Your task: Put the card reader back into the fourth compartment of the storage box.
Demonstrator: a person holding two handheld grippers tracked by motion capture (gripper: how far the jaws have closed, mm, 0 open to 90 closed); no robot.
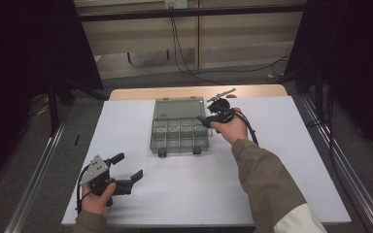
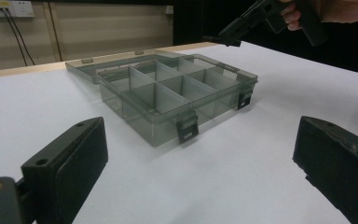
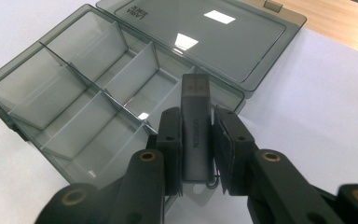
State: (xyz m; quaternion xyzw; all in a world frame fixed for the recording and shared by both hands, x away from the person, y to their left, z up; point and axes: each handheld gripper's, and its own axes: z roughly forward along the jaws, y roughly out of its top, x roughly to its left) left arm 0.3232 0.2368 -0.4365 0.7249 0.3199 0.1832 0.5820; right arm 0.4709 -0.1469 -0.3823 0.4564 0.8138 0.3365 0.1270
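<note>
- The white-covered desk [image 1: 272, 184] carries everything we work with; its far edge shows bare wood.
- The smoky transparent plastic compartment box [image 1: 179, 133] sits near the middle of the far edge, lid laid flat towards that edge, latches facing us. We judge it light, stiff and slippery, apt to slide if nudged.
- Our left gripper [image 1: 128, 167] rests by the near left corner, jaws spread wide with nothing between them.
- Our right gripper [image 3: 196, 135] hovers at the box's right end, jaws pinching the small dark grey oblong adapter [image 3: 196, 123].
- We judge that adapter light, rigid and smooth-sided, so best held across its flat faces at mid-length, as now. Its long axis runs along the jaws, the free end pointing at the box's right-hand compartments.
</note>
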